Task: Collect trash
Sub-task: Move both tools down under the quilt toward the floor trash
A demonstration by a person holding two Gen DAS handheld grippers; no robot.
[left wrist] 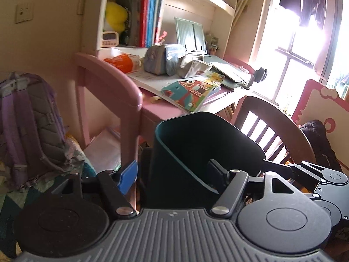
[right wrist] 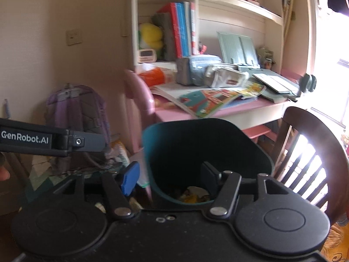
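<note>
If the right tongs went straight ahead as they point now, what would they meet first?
Most likely the bin: its near rim sits between the open right tongs, one finger inside. Past it stands the desk, though depth is unclear.

Bin (right wrist: 205, 150) before desk (right wrist: 174, 113), backpack (right wrist: 76, 118) left — chair (right wrist: 305, 152) right

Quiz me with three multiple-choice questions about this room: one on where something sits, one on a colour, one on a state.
1. The yellow plush toy sits: A on the chair; B in the shelf cubby beside the upright books; C on the floor.
2. The backpack by the wall is: A purple and grey; B green; C red.
3. The dark teal plastic bin is: A lidded; B tipped over; C open, with scraps inside.

Answers: B, it shows left of the books; A, purple straps, grey panels; C, litter shows at its bottom.
</note>
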